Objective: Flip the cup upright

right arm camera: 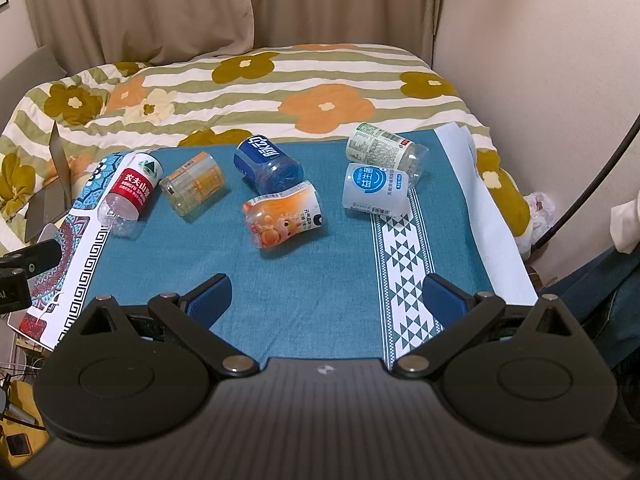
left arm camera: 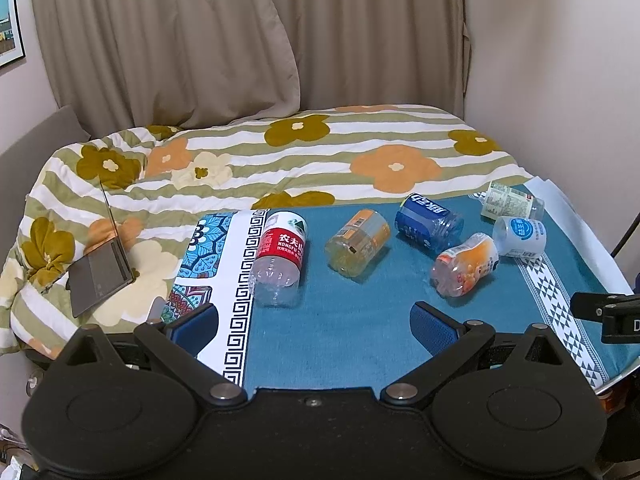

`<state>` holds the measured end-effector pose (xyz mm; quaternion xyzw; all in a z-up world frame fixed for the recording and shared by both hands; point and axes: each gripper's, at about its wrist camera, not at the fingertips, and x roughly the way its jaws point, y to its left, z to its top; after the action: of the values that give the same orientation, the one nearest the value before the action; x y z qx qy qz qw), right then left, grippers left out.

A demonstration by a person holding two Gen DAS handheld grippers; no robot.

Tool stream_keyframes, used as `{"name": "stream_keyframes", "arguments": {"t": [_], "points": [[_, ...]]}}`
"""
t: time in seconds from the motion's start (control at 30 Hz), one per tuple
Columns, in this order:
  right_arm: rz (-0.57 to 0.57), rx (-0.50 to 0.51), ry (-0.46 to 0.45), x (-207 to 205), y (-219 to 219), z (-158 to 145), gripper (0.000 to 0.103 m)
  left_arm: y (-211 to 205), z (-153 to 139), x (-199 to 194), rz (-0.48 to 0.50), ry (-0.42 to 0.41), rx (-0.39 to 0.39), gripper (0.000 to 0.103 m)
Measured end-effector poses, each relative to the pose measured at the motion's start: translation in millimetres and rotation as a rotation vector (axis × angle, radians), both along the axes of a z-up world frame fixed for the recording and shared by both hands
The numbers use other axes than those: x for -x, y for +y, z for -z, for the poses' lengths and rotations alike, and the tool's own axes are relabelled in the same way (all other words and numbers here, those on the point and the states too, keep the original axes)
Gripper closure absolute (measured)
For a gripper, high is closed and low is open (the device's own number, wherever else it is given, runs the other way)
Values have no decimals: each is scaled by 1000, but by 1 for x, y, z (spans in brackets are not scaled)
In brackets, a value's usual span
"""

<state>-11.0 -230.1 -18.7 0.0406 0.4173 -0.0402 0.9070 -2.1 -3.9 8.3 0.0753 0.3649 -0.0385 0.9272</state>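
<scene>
Several cut-bottle cups lie on their sides on a teal tablecloth. From left: a red-label cup, a yellow-orange cup, a dark blue cup, an orange cartoon-label cup, a white cup with a blue logo, and a green-label cup. My left gripper is open and empty, near the table's front edge, short of the red-label cup. My right gripper is open and empty, short of the orange cartoon cup.
A bed with a flowered, striped quilt lies behind the table. An open laptop sits on it at the left. Curtains hang behind; a wall stands at the right. A black cable runs along the right side.
</scene>
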Motion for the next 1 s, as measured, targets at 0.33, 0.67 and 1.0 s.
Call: {"name": "stream_keyframes", "arguments": {"t": [0.33, 0.67, 1.0], "points": [[-2, 3, -3, 0, 0, 1, 0, -1, -2, -1, 3, -8, -2, 0], [-1, 3, -4, 1, 1, -2, 0, -1, -2, 2, 6, -13, 0, 0], [-1, 1, -3, 1, 0, -1, 0, 0, -3, 2, 3, -15, 0, 0]]}}
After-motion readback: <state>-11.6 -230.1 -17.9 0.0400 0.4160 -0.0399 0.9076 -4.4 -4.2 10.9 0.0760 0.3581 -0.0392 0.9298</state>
